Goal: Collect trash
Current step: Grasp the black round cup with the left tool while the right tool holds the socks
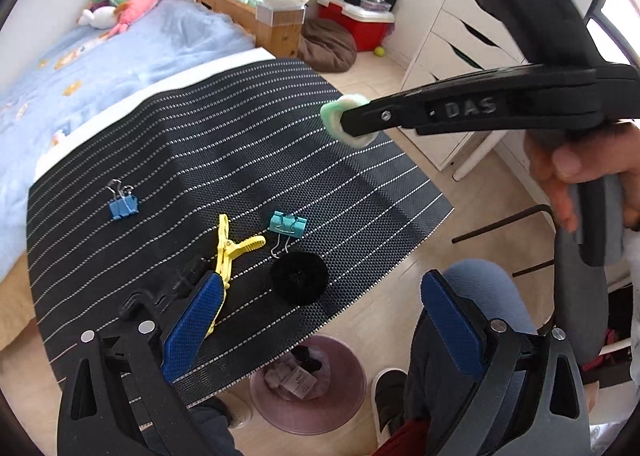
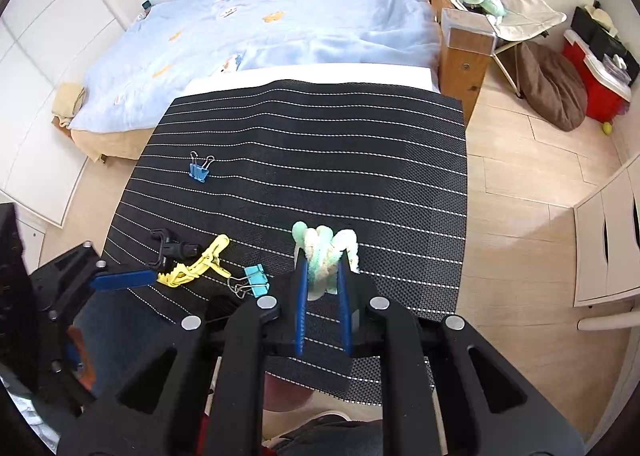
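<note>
My right gripper is shut on a fluffy green-and-white wad, held above the black striped mat. From the left wrist view the same wad sits in the right gripper over the mat's right edge. My left gripper stands open with nothing between its blue pads, low over the mat's near side. On the mat lie a yellow clip, a teal binder clip, a blue binder clip and a black round disc. A pink trash bin holding some scraps stands on the floor below the mat's edge.
A small black clip lies beside the yellow clip. A bed with a blue cover and plush toys borders the mat's far side. White drawers stand to the right, a red box beyond. A person's hand and knee show.
</note>
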`<state>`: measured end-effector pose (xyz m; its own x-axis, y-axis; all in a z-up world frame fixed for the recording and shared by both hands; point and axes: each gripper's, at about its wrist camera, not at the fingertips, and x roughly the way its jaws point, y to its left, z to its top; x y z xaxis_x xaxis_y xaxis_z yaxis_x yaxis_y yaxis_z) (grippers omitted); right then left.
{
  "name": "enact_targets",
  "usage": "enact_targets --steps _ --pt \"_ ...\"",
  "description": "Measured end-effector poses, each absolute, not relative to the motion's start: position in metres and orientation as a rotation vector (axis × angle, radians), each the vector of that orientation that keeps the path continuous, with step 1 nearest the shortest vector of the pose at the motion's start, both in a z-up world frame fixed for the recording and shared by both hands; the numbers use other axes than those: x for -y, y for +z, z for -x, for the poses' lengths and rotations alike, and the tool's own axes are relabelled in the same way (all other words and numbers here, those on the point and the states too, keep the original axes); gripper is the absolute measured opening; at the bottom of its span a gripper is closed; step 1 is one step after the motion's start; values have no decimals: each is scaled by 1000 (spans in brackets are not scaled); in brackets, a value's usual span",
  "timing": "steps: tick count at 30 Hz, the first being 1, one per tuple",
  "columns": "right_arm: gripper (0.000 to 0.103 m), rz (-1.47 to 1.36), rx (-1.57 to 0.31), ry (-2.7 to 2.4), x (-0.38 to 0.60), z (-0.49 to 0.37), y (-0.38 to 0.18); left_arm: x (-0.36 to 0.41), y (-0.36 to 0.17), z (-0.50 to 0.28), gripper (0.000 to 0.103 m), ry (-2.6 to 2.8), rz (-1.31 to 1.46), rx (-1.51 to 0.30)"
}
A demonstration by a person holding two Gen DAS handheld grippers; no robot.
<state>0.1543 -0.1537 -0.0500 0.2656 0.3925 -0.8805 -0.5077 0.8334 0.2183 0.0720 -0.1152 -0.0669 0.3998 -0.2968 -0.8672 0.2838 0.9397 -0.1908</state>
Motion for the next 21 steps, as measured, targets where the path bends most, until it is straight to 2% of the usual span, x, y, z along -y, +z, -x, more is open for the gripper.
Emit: enact_targets --steps 5,14,16,18,21 --pt "13 108 -1155 608 158 -155 -52 119 -79 -79 72 -364 -4 -1124" --pt "13 107 -1157 614 158 -155 -54 117 -93 -83 68 -342 -16 -1147" --pt "13 109 -1158 615 157 -155 -55 117 -95 -83 51 -335 -23 -1149" --pt "13 109 -1159 614 157 -155 -55 118 -96 -82 49 -335 -25 -1151" --pt "13 111 -1160 615 156 -155 -55 119 -97 -81 40 -336 -30 -1151"
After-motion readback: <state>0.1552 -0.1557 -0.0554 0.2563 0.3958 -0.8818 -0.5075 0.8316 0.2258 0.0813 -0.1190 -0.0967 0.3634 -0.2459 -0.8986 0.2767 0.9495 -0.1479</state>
